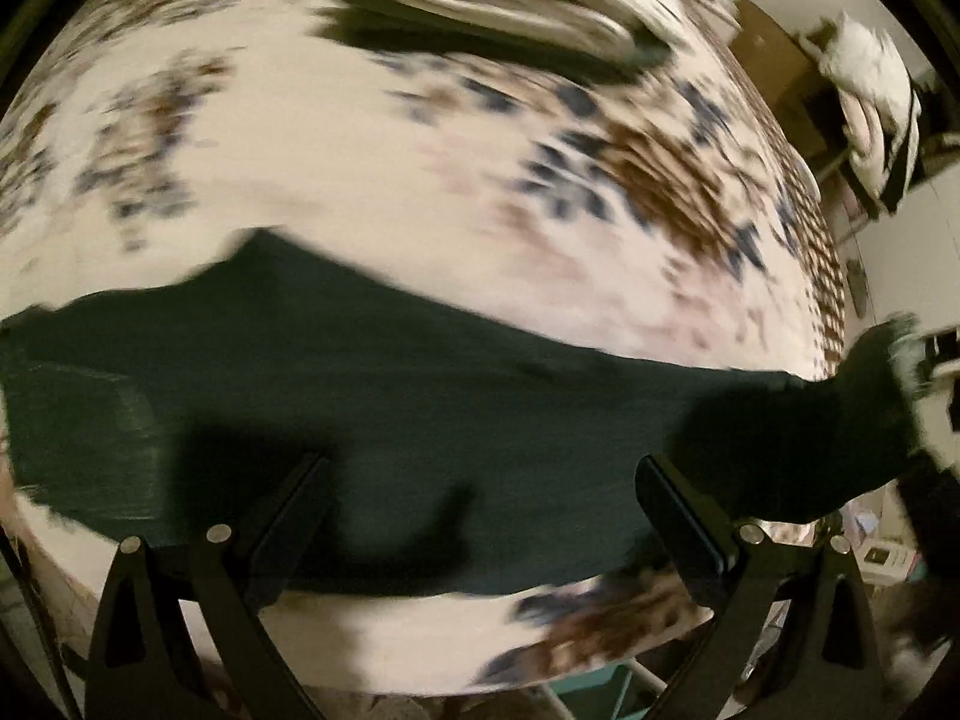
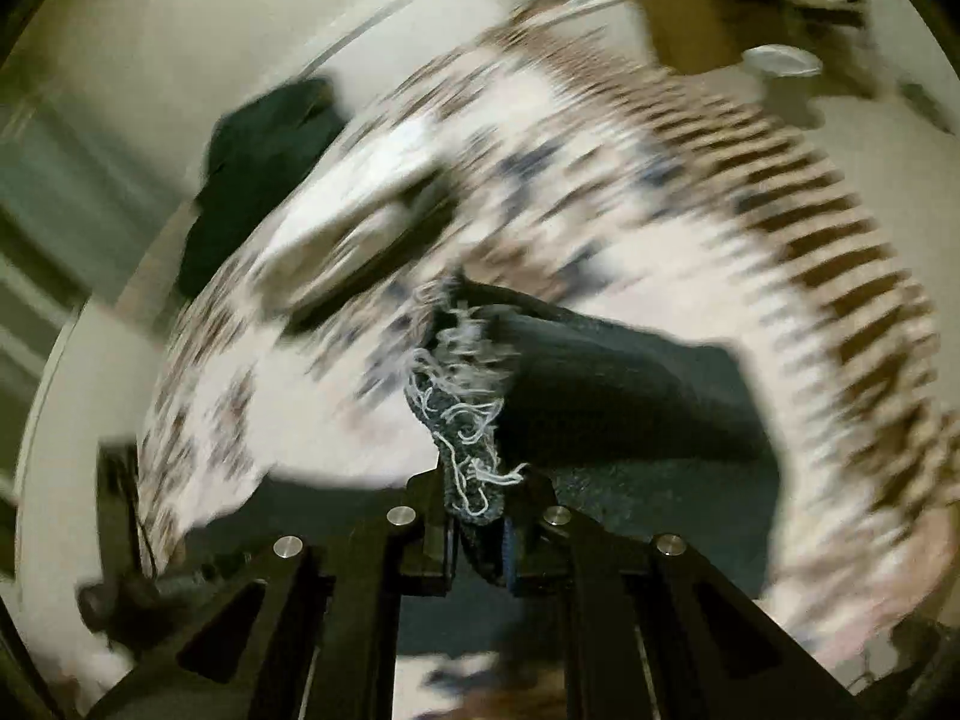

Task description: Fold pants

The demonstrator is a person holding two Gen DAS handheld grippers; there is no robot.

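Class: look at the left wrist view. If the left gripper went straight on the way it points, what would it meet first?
Most likely the dark pants: they lie spread across the patterned cover directly ahead of the left gripper, whose jaws stand wide open. Blur leaves depth uncertain.

Dark green-black pants [image 1: 390, 396] lie spread flat as a long band across the patterned surface, one leg end lifted off it at the right, its frayed, pale-threaded hem [image 2: 468, 420] bunched upright and blurred.
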